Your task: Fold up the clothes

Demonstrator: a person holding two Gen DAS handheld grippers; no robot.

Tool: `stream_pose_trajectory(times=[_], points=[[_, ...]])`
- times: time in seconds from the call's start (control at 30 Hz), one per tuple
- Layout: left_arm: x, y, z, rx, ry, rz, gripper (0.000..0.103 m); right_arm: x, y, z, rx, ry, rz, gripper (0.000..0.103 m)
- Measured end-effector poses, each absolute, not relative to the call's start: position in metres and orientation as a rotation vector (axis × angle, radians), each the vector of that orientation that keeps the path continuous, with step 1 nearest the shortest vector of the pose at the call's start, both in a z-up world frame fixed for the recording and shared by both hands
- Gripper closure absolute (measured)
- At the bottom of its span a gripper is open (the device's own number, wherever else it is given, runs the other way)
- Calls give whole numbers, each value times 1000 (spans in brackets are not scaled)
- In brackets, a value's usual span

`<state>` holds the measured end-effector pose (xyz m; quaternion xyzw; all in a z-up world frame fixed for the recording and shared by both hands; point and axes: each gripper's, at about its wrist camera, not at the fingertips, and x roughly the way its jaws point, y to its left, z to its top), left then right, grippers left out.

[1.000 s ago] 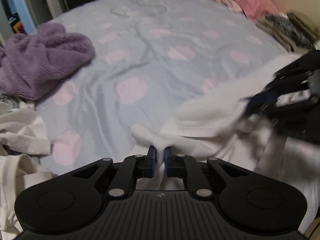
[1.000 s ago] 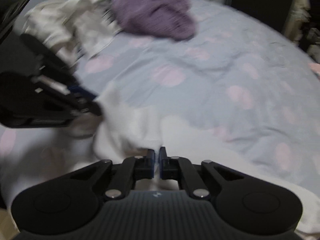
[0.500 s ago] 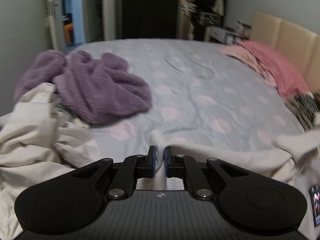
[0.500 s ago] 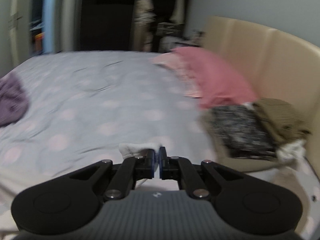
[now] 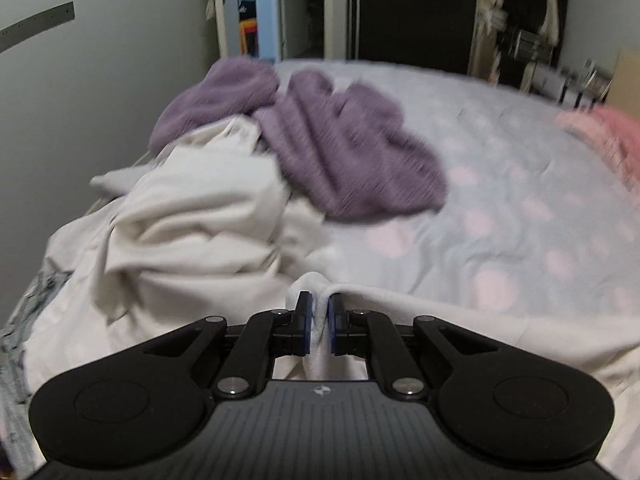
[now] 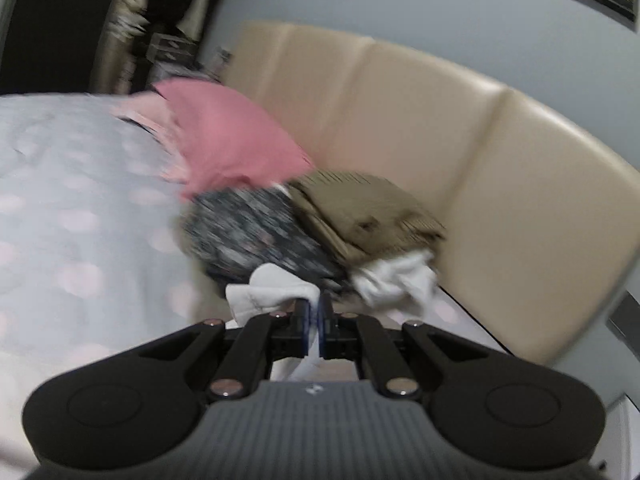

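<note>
Left wrist view low over the bed [image 5: 520, 208], facing the purple pile [image 5: 340, 148] and doorway, right wrist view close, facing the beige headboard [image 6: 440, 140], both sharing the dotted bedspread and pink pillow [image 6: 228, 136].

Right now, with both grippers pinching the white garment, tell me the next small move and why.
Probably draw the two grippers apart to pull the white garment taut over the bed. The left gripper and right gripper each clamp a bunched bit of it, and the cloth between them sags, so it needs spreading before any fold.
</note>
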<state>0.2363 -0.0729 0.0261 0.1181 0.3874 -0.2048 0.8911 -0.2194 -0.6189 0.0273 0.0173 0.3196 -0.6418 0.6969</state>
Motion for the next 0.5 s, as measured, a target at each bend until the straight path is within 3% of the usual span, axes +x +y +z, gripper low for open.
stream_pose_trajectory(times=[0.17, 0.3, 0.4, 0.5], points=[[232, -75, 2, 349, 863, -450, 94, -231, -636, 0, 159, 792, -1386, 99], [226, -78, -2, 387, 869, -467, 81, -224, -632, -11, 168, 844, -1335, 95], [222, -79, 3, 380, 865, -476, 71, -215, -622, -10, 172, 846, -1296, 67], [220, -82, 10, 376, 854, -496, 64, -204, -612, -7, 168, 833, -1239, 65]])
